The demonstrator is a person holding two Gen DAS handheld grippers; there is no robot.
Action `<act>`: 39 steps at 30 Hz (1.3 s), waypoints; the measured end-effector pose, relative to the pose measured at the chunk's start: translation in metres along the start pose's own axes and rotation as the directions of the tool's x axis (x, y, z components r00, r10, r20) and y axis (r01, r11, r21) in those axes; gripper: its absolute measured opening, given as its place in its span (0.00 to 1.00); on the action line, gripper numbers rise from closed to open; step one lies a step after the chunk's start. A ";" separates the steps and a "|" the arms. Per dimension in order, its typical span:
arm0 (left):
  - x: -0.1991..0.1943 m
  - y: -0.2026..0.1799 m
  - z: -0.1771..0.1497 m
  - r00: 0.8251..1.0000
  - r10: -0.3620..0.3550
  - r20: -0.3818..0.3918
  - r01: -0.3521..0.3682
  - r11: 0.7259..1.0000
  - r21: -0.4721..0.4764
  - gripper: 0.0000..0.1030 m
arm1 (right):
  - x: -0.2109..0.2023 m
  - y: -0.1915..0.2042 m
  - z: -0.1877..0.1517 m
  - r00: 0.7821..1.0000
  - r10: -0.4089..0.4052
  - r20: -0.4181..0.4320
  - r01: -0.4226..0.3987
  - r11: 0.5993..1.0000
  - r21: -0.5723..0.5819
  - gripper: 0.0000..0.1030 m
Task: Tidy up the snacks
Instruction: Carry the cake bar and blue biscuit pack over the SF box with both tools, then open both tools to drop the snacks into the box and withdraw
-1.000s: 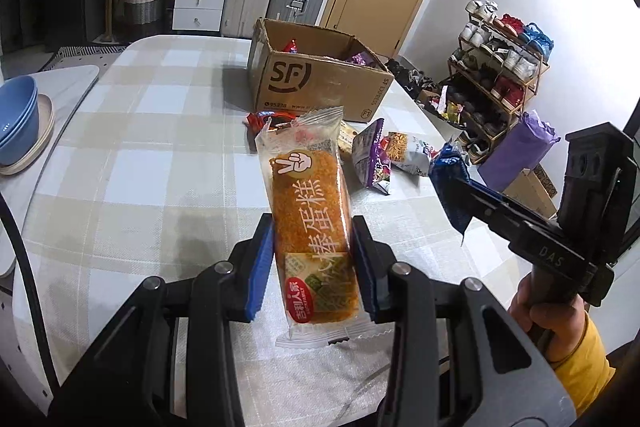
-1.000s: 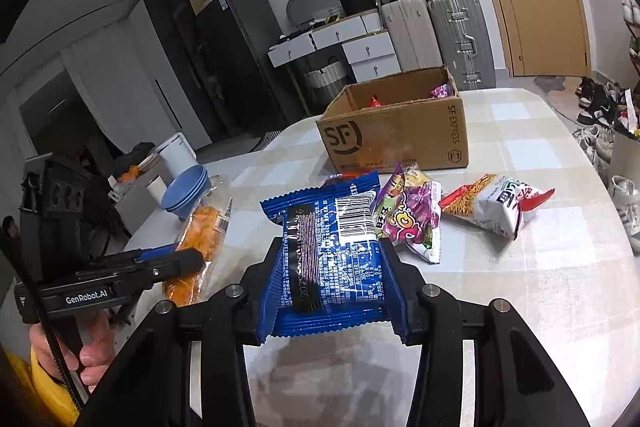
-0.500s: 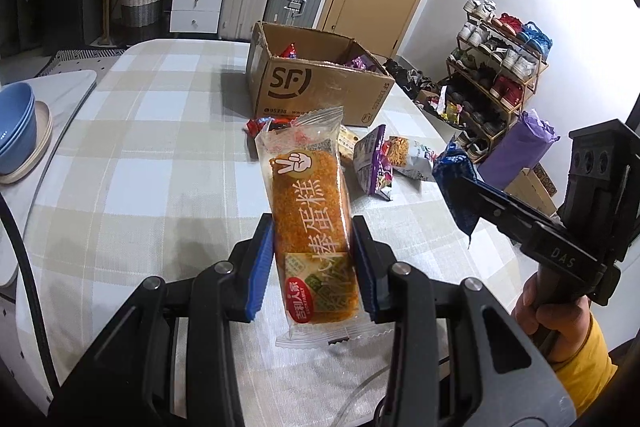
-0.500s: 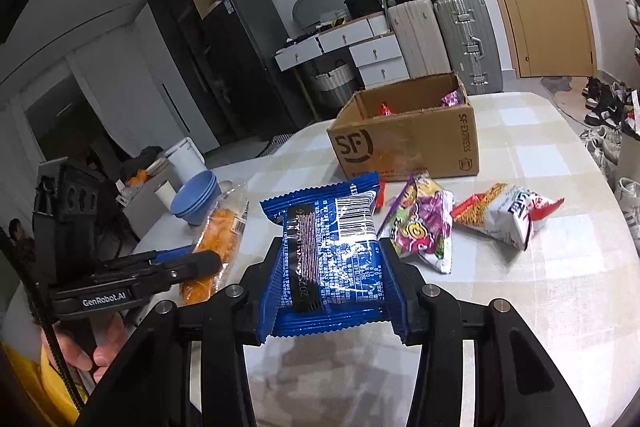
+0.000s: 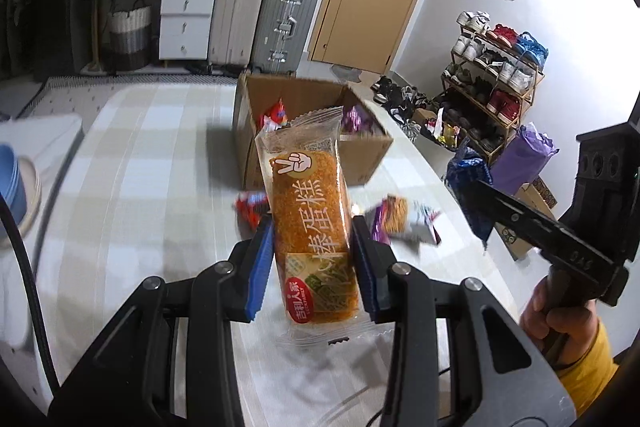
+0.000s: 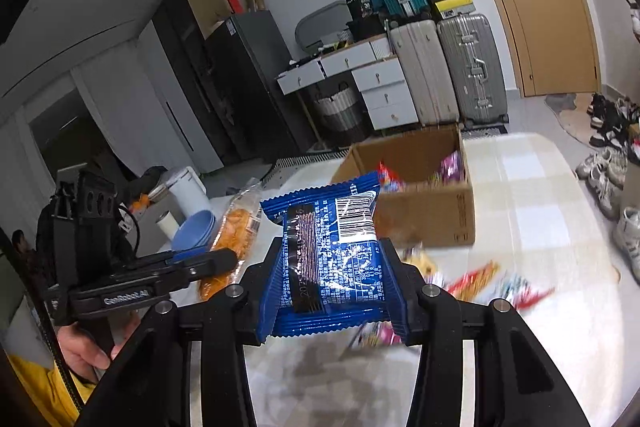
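**Two packets aloft, box rim ahead**

Checked tablecloth (image 5: 132, 163) lay open at 9 o'clock. Your left gripper (image 5: 312, 259) clamped the orange cake packet (image 5: 310, 215); your right gripper (image 6: 332, 275) clamped the blue snack packet (image 6: 328, 251). Both hung above the table, short of the cardboard box (image 5: 360, 155) at 12 o'clock. Slack wrappers could catch its near rim, and loose snack bags (image 6: 476, 279) crowded 2 o'clock.

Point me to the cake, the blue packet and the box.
cake (image 5: 310, 223), left wrist view, orange front of wrapper.
blue packet (image 6: 332, 255), right wrist view, printed back panel.
box (image 6: 432, 215), right wrist view, near cardboard wall.
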State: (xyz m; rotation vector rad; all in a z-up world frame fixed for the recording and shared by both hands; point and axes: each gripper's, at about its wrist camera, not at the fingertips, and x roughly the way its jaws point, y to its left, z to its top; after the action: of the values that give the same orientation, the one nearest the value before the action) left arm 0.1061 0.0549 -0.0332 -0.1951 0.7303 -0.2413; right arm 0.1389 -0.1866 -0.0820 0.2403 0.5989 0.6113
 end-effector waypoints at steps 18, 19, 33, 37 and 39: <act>0.165 0.021 0.161 0.996 -0.007 -0.086 0.005 1.000 -0.018 0.33 | 0.100 -0.060 0.114 0.994 -0.044 -0.100 0.061 0.983 0.175 0.44; 0.177 0.026 0.168 0.996 -0.007 -0.093 0.004 1.000 -0.031 0.33 | 0.106 -0.061 0.118 0.994 -0.047 -0.103 0.065 0.983 0.171 0.44; 0.262 0.022 0.212 0.992 0.009 -0.123 -0.007 1.000 0.015 0.33 | 0.178 -0.083 0.135 0.974 -0.109 -0.199 0.142 0.977 0.160 0.44; 0.279 0.019 0.216 0.991 0.009 -0.134 -0.007 1.000 0.014 0.33 | 0.185 -0.088 0.130 0.971 -0.113 -0.210 0.148 0.976 0.158 0.44; 0.282 0.015 0.213 0.990 0.009 -0.138 -0.006 1.000 0.021 0.33 | 0.187 -0.093 0.128 0.970 -0.121 -0.210 0.157 0.974 0.165 0.44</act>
State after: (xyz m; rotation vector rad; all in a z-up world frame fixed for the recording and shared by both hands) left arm 0.4559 0.0091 -0.0602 -0.1568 0.8654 -0.2574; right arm 0.3814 -0.1528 -0.0992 0.3063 0.8594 0.4473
